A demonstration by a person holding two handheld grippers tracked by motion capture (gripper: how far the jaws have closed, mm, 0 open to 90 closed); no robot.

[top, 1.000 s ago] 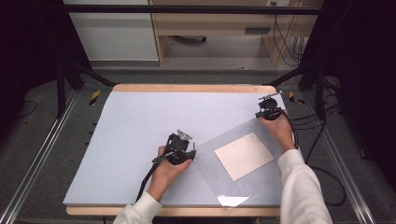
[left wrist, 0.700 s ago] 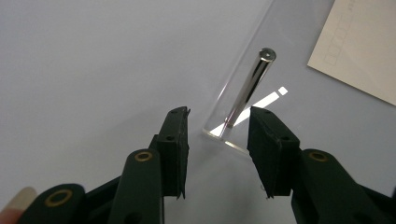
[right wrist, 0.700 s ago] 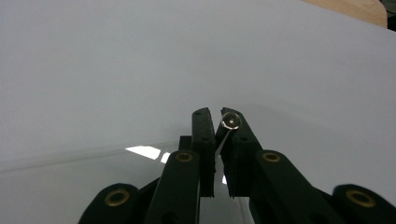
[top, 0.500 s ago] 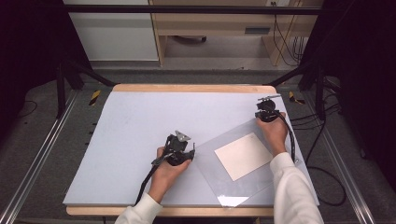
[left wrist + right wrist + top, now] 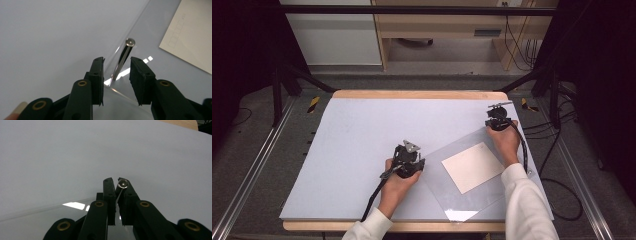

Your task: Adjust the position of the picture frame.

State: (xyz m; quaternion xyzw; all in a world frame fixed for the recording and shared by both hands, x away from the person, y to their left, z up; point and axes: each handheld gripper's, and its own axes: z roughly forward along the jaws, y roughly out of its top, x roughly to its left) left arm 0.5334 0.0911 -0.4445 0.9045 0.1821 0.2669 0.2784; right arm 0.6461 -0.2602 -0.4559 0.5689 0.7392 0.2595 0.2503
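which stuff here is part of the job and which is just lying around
In the job:
- clear plastic sleeve, with a cream sheet of paper inside
- right gripper, shut on the sleeve's far corner
- left gripper, jaws just closing around the sleeve's near edge, not yet pressing

Just lying about:
- cables on the floor right of the table
- wooden furniture behind the table

- Left gripper (image 5: 408,161), low centre of the high view, sits in a hand whose white-sleeved forearm rises from the bottom edge; its jaws have just been closing and stand apart.
- Right gripper (image 5: 498,120), at right, is gripped from behind, jaws pinched together.
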